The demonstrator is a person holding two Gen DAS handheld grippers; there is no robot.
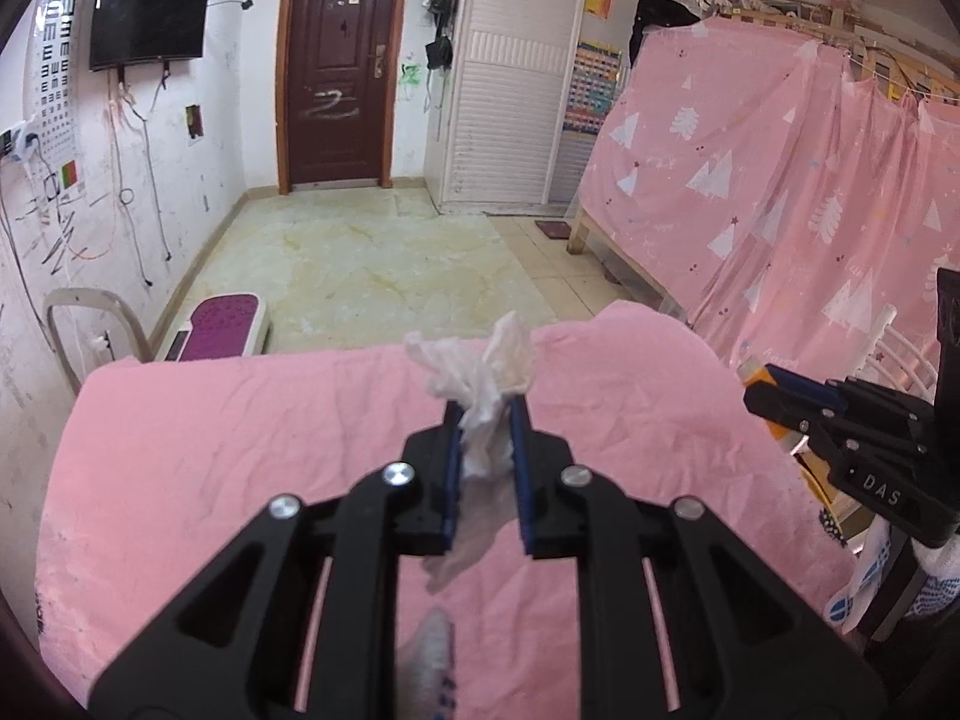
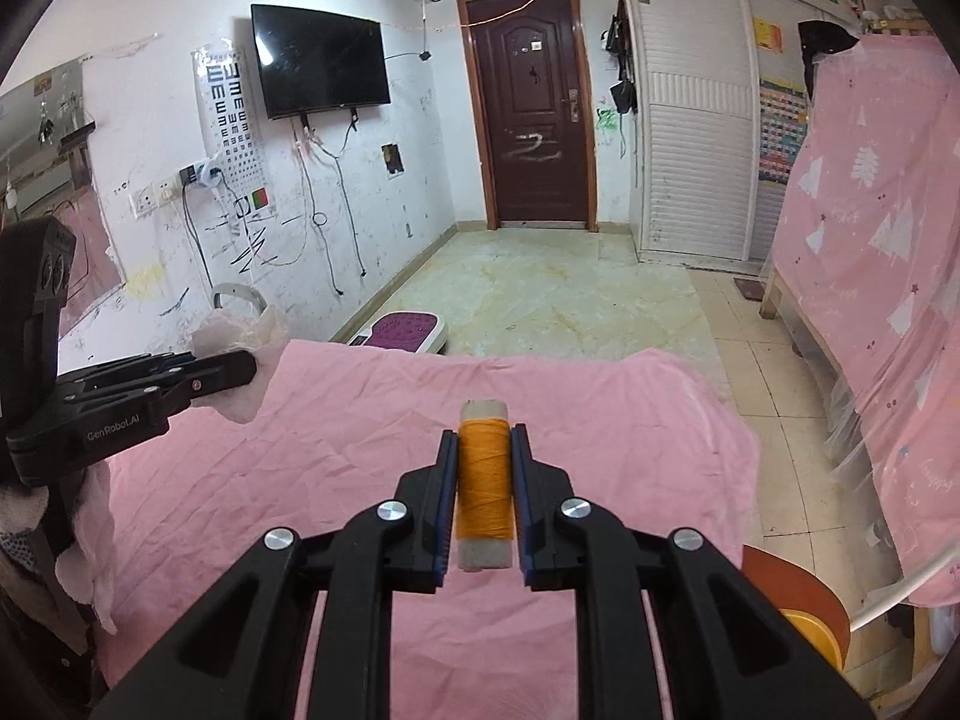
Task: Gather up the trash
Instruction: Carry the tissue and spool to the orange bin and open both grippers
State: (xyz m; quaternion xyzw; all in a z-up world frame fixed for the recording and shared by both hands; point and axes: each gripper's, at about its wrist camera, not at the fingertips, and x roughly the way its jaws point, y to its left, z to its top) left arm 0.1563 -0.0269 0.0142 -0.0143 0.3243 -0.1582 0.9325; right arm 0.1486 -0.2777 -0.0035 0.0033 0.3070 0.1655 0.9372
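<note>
On my left hand-held gripper (image 2: 225, 369), seen from the right wrist camera, I read "GenRobot.AI" in white along its black side. On my right hand-held gripper (image 1: 765, 393), seen from the left wrist camera, I read "DAS". The eye chart (image 2: 231, 114) on the wall shows rows of "E" symbols.

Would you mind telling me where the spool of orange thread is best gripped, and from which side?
Grip the wound middle, as the right claw does now: its fingers press on opposite sides of the spool of orange thread, whose axis runs along them. The thread gives slightly, and both bare core ends stay free.
</note>
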